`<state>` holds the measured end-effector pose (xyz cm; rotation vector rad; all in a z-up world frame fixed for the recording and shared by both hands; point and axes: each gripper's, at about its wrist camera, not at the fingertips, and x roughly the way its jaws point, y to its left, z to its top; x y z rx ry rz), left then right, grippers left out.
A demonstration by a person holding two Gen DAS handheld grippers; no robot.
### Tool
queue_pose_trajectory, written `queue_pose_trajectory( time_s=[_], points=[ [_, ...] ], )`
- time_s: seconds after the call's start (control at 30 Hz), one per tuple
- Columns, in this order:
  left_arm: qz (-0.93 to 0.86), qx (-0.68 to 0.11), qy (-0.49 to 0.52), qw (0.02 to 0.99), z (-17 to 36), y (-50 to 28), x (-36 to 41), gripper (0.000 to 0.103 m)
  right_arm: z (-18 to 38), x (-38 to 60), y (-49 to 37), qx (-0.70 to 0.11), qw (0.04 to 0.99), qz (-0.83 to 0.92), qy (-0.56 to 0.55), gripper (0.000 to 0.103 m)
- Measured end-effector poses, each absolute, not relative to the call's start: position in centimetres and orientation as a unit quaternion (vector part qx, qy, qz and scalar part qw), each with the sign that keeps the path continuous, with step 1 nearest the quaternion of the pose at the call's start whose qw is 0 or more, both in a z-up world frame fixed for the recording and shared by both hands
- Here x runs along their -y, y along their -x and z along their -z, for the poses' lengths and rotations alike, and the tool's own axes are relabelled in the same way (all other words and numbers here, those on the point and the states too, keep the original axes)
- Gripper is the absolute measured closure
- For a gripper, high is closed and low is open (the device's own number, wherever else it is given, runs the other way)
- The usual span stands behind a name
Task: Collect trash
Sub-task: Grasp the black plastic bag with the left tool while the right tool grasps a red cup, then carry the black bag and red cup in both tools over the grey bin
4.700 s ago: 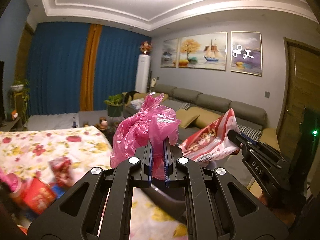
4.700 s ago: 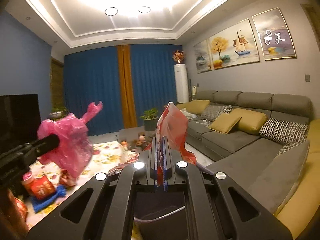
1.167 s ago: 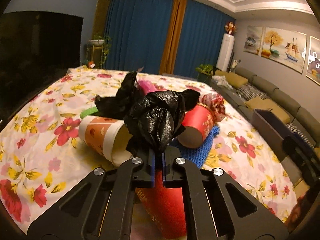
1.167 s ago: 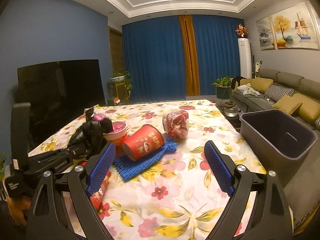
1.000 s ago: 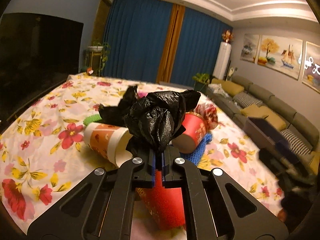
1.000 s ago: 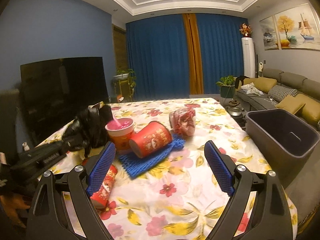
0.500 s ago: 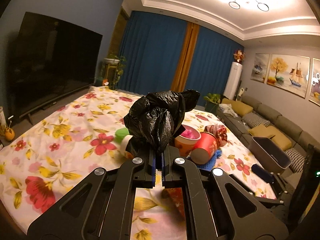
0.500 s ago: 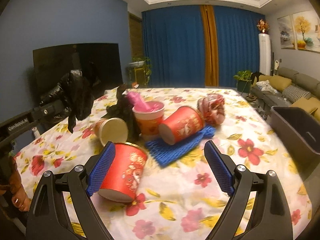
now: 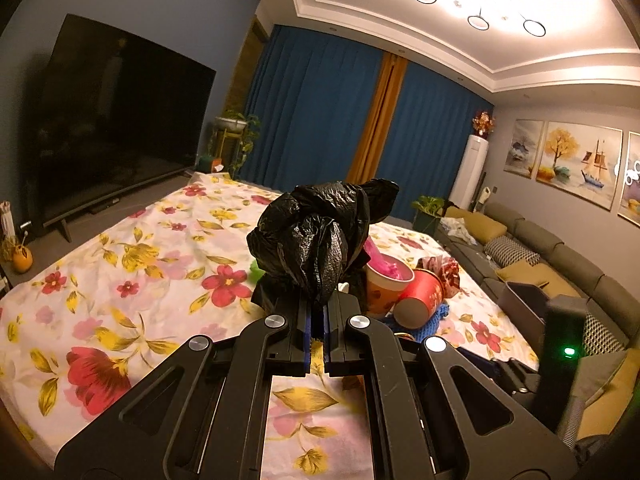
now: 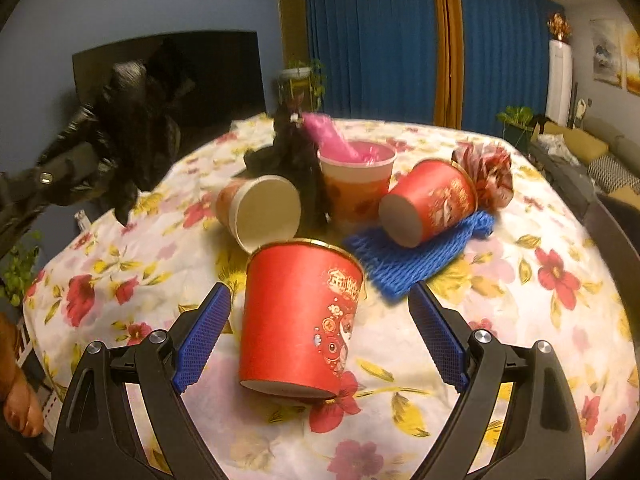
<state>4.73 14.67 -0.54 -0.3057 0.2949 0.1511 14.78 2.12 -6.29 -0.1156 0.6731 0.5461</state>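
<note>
The left tool [image 9: 317, 344] is clamped tight on a crumpled black plastic bag [image 9: 320, 236], which bulges up above the blue pads [image 9: 306, 330], clear of the counter [image 9: 132, 272] with its flowered cloth. In the right wrist view the same bag [image 10: 132, 120] hangs at the far left, well apart from the cluster of cups.

The right tool [image 10: 320, 336] stands wide, its blue pads [image 10: 204, 332] apart on either side of a big red cup [image 10: 300, 316] and not touching it. That cup lies on its side on the cloth; its long axis runs away from the camera, the gold-rimmed mouth pointing toward the other cups and the flat base toward the tool.

Taking the big red cup as the landmark: just behind its mouth lies a pale paper cup [image 10: 260, 212] on its side, with its flat end turned toward the camera. Behind and to the right, a second red cup [image 10: 428, 204] lies on its side on a blue mesh mat [image 10: 416, 256], base toward the camera and tilted left. Between those two stands an upright cup holding pink plastic [image 10: 352, 176], with another dark crumpled bag [image 10: 296, 156] against its left side. A crumpled red wrapper [image 10: 488, 172] lies farthest back on the right, touching the mouth of the second red cup.
</note>
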Motion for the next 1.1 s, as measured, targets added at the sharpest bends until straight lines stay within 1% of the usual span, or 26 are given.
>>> queue_pose_trajectory(
  time_s=[0.13,0.2,0.3,0.37,0.4,0.53,0.83,1.1],
  points=[
    [-0.071,-0.145,0.154,0.975,0.6,-4.6,-14.8,0.1,6.9,-2.6,-15.3,-0.346,0.898,-0.267,0.056,0.016],
    [-0.071,-0.145,0.154,0.975,0.6,-4.6,-14.8,0.1,7.1,-2.8,-15.4,-0.352,0.894,-0.27,0.058,0.017],
    [-0.071,-0.146,0.154,0.975,0.6,-4.6,-14.8,0.1,7.5,-3.2,-15.7,-0.367,0.887,-0.272,0.065,0.026],
    [-0.071,-0.145,0.154,0.975,0.6,-4.6,-14.8,0.1,7.7,-3.2,-15.9,-0.374,0.884,-0.273,0.066,0.034],
    [-0.071,-0.145,0.154,0.975,0.6,-4.6,-14.9,0.1,7.6,-3.2,-15.9,-0.374,0.884,-0.273,0.065,0.034],
    [-0.07,-0.146,0.153,0.975,0.6,-4.6,-14.8,0.1,7.7,-3.3,-15.9,-0.369,0.885,-0.276,0.063,0.04],
    [-0.068,-0.149,0.148,0.975,0.5,-4.7,-14.2,0.1,6.7,-1.9,-15.3,-0.345,0.897,-0.273,0.047,0.042],
    [-0.055,-0.15,0.133,0.978,-0.1,-5.2,-12.4,0.1,4.0,1.1,-14.8,-0.31,0.913,-0.264,0.022,0.042]
  ],
)
